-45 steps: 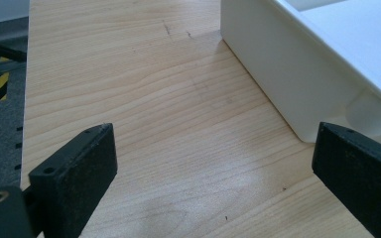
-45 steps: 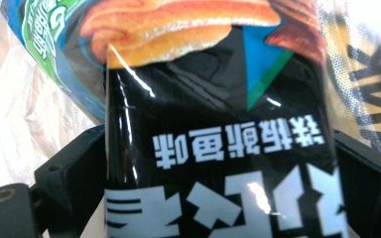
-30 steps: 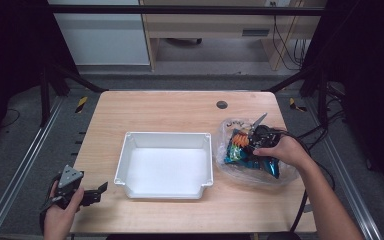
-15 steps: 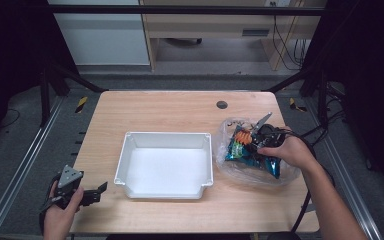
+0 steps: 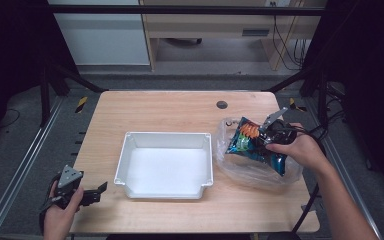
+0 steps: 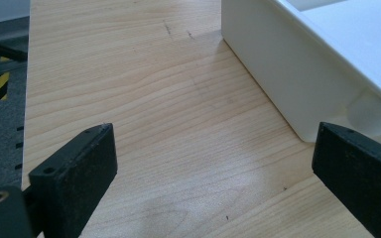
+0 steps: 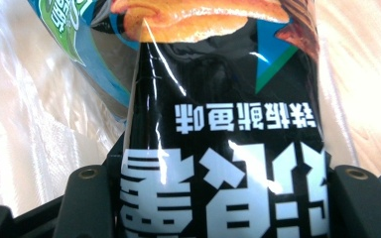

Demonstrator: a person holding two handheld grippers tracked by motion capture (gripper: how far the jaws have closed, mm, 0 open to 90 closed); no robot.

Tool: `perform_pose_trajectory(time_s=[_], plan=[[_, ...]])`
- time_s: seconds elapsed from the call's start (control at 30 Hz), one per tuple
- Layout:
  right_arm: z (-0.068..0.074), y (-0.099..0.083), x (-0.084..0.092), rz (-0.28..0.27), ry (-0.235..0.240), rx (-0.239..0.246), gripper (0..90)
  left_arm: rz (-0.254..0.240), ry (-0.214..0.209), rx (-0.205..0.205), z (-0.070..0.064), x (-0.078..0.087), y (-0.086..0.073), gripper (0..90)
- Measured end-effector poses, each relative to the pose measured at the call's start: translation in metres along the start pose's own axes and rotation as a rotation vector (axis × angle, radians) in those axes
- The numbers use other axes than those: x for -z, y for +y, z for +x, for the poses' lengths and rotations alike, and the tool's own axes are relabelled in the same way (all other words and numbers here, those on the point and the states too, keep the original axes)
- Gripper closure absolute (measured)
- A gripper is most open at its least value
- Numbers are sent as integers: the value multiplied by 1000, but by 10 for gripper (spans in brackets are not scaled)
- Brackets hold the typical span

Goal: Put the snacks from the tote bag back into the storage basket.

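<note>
Wooden desk (image 5: 170,112) in dark framed bay, grey floor around. Left hand (image 5: 60,210) low at desk's near-left corner, forearm coming from bottom edge, left tongs (image 5: 96,192) level, aimed right toward white tray (image 5: 130,147), jaws wide apart, nothing between. Tray mid-desk. Right hand (image 5: 300,149) over clear plastic bag (image 5: 260,170) at desk's right, right tongs (image 5: 260,137) pointing left, clamped on snack packet (image 5: 245,137), packet inside bag mouth.
</note>
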State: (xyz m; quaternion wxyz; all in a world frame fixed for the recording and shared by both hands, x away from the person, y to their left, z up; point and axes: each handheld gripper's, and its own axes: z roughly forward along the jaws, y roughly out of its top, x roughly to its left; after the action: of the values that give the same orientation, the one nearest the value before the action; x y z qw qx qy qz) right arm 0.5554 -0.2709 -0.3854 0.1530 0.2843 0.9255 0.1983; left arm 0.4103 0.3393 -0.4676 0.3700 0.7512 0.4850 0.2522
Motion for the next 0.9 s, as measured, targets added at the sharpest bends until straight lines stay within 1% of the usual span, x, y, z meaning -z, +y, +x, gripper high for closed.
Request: perform_pose_trajectory(time_s=[0.03,0.13,0.37,0.4,0.47,0.5,0.53,0.57,0.6,0.63,0.67,0.7,0.83,0.87,0.9], plan=[[0,0,3,-10,-4,-10,391,3,-1,-3,0,0,0,35],[-1,0,6,-18,-30,-12,392,4,0,-5,0,0,0,35],[-5,-1,15,-34,-48,-28,394,3,1,-4,1,1,0,35],[-5,-1,17,-37,-44,-37,394,3,0,-1,1,1,0,35],[-5,-1,20,-49,-48,-36,394,3,0,-1,1,0,0,35],[-5,-1,22,-52,-55,-46,395,3,1,-4,1,1,0,35],[-5,-1,25,-51,-56,-46,395,3,1,-6,1,1,0,35],[-4,0,26,-60,-60,-53,395,0,2,-1,1,1,0,35],[-4,0,29,-65,-60,-49,396,0,3,-1,1,1,0,35],[-3,0,30,-72,-58,-61,396,0,3,0,1,1,0,35],[-4,0,32,-81,-59,-51,396,-1,3,1,1,1,0,35],[-3,0,35,-95,-61,-64,397,-2,4,2,2,1,0,35],[-1,0,40,-119,-67,-62,398,1,1,4,2,1,0,36],[-1,0,42,-121,-66,-54,398,1,2,5,2,1,-1,35],[-1,1,43,-130,-69,-56,399,0,1,10,2,1,-1,35]])
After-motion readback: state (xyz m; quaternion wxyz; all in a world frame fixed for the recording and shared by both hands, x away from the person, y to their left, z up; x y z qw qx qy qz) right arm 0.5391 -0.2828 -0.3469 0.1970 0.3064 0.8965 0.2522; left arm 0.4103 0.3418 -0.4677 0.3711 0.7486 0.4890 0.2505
